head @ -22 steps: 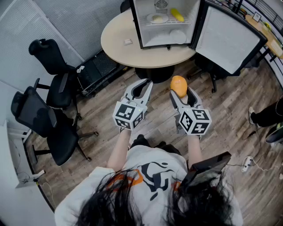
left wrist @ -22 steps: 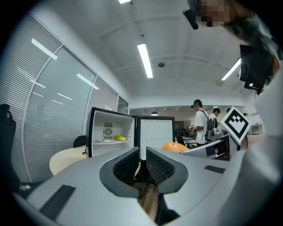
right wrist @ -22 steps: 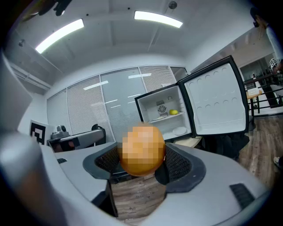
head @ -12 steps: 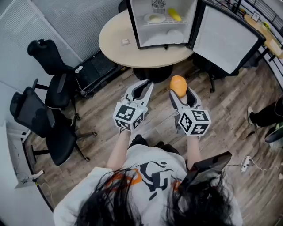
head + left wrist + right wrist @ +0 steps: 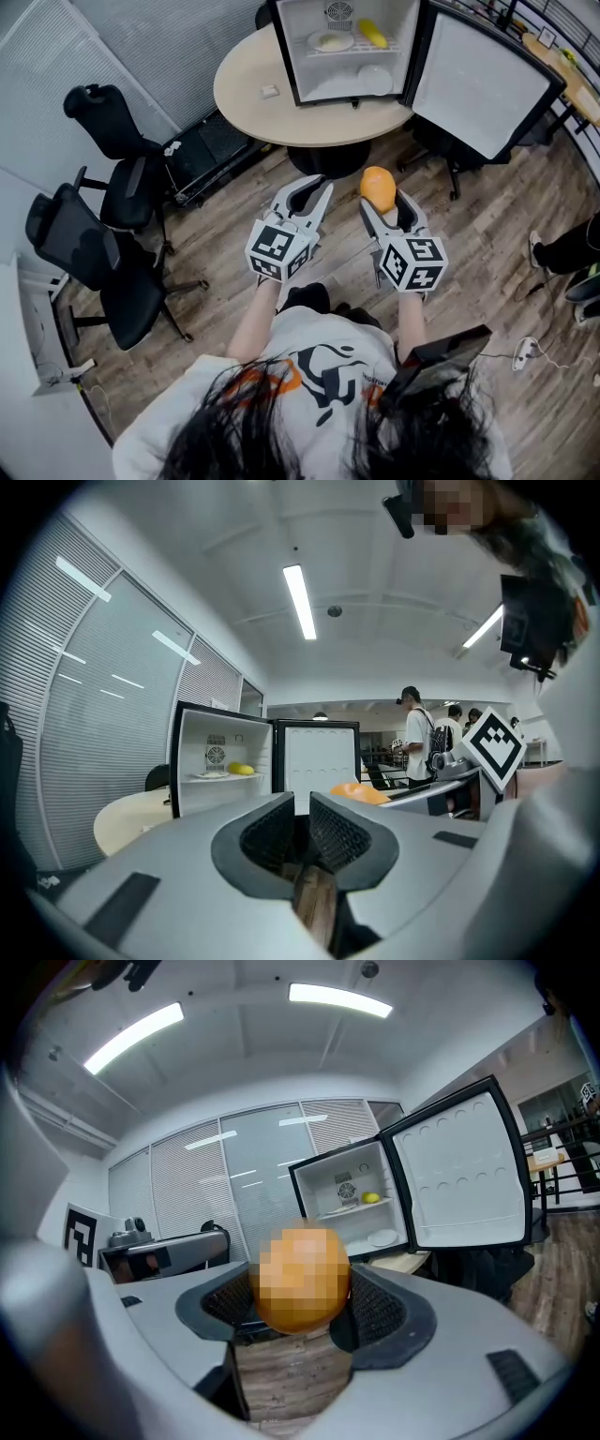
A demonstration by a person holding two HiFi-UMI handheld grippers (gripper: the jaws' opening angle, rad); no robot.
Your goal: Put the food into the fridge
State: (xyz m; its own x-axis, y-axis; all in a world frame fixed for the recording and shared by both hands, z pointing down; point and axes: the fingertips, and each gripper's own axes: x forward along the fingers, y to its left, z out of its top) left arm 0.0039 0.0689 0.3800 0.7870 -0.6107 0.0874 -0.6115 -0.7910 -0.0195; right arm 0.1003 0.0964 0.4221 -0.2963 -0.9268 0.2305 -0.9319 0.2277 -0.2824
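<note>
Right jaws are clenched on an orange fruit [image 5: 378, 186]. In the right gripper view the pads are seen pressed against both its sides, with the fruit seated near the tips. The right gripper [image 5: 382, 199] is held above the wood floor [image 5: 487, 216], short of the table [image 5: 258, 89]. Left jaws are closed together with nothing between them (only a thin slit shows between the pads). The left gripper [image 5: 316, 185] is held just beside the right one, and both are pointed toward the fridge [image 5: 323, 86].

The fridge is stood on the round table, its door [image 5: 478, 84] swung wide open to the right. On the upper shelf a plate [image 5: 330, 40] and a yellow fruit [image 5: 373, 33] are seen side by side. A second plate [image 5: 375, 80] is laid on the fridge bottom. A small white item [image 5: 271, 90] is noted on the table, left of the fridge. Two black chairs [image 5: 103, 117] are parked at the left. The orange fruit is well apart from the fridge.
</note>
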